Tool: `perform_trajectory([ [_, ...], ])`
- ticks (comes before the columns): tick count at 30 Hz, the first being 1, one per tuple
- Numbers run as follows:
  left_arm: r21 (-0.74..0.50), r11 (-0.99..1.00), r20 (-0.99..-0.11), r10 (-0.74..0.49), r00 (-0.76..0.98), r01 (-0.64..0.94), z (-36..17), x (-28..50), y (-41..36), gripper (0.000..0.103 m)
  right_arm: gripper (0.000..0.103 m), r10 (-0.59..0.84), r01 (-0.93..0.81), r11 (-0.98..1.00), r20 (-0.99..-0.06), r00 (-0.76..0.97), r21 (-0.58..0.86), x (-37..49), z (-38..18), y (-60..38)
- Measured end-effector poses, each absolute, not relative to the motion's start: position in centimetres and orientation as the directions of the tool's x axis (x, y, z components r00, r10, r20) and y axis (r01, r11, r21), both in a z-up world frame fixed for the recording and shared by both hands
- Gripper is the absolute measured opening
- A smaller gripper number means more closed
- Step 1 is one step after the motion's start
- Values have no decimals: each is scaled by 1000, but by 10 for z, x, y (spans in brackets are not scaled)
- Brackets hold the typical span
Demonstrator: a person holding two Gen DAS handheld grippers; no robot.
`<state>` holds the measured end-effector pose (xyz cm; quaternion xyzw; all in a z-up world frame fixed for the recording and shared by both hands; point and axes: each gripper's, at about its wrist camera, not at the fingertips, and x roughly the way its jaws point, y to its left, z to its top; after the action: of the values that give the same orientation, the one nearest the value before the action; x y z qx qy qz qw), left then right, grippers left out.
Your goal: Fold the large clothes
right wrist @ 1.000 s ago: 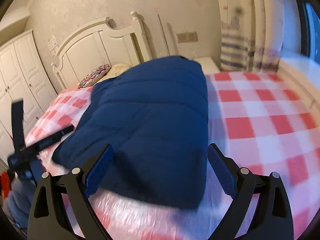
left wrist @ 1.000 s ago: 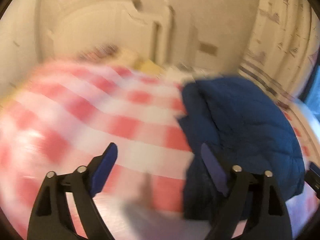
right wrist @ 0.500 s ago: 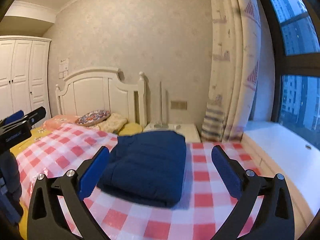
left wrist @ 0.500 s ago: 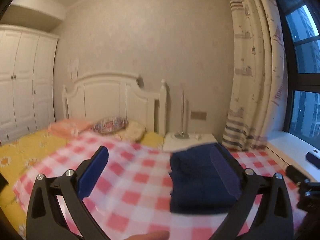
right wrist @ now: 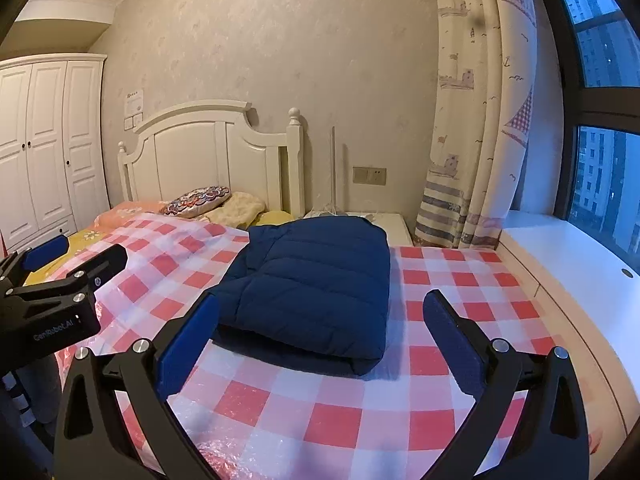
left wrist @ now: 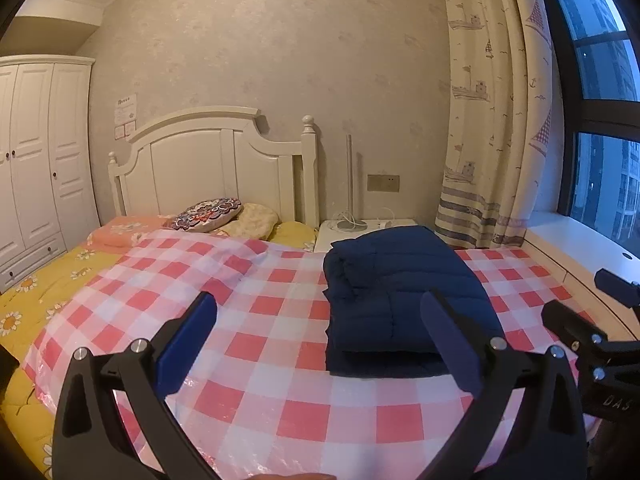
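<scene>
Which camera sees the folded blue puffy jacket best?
The right wrist view: the blue jacket lies whole in the middle, between the open right claw fingers. In the left wrist view the jacket sits off to the side, its near corner hidden behind a left claw finger.

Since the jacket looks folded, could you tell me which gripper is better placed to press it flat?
Probably the right gripper: the navy jacket lies centred before its open jaws, while it sits off to the right of the left gripper.
</scene>
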<state>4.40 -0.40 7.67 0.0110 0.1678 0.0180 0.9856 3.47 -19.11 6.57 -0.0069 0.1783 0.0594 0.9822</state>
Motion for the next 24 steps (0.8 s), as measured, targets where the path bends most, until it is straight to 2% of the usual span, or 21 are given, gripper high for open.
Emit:
perform_trajectory([
  [24,21,999,-333,38,942,-32,79,41,-3,101,98,132,-137,990,-365,922,12,34,61,-182],
])
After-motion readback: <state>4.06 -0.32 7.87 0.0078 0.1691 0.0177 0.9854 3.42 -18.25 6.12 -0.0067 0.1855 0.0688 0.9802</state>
